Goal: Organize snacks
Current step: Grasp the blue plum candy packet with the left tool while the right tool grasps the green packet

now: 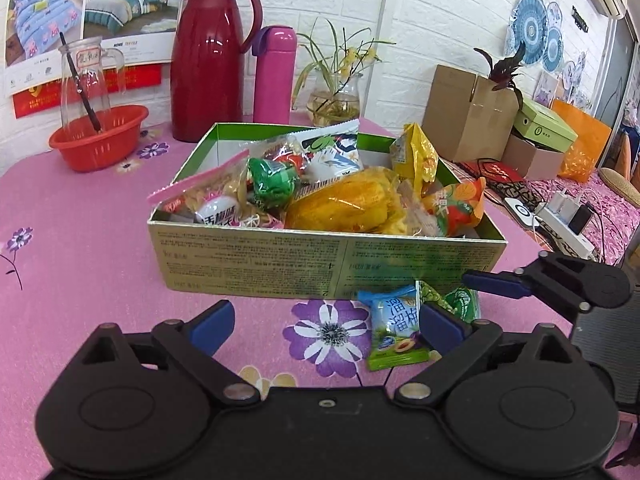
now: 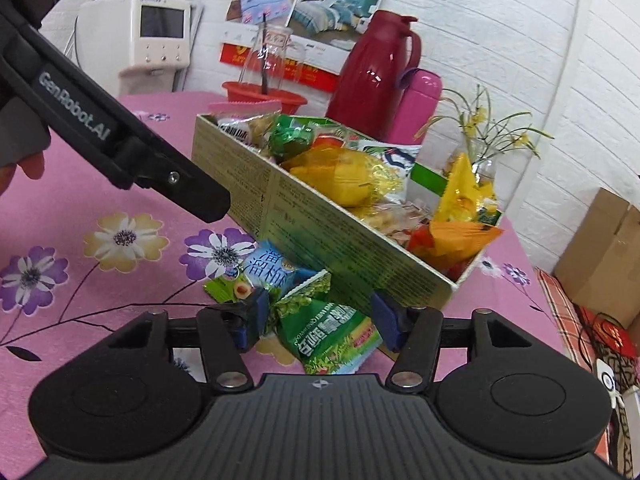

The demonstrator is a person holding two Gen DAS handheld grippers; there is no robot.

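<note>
Where white brick walls meet behind it, a bench (image 1: 80, 240) in pink floral cloth carries a green box (image 1: 320, 260) heaped with snacks; at 11 o'clock from it stand a red jug (image 1: 212, 60) and pink flask (image 1: 276, 76); at 5 o'clock lie a blue packet (image 1: 394, 328) and green packet (image 2: 332, 332). Left gripper (image 1: 326, 322) fingers apart, empty; right gripper (image 2: 320, 316) fingers apart, straddling the green packet, contact unclear; the green packet is half hidden in the left view.

Tablecloth (image 1: 80, 216): pink cloth, matt, flower print. Box (image 1: 256, 260): printed cardboard, slight sheen. Snack packets (image 2: 332, 336): glossy crinkled plastic film. Jug (image 1: 212, 60): shiny red plastic. Basket (image 1: 100, 140) near far-left tabletop edge: smooth orange plastic.
</note>
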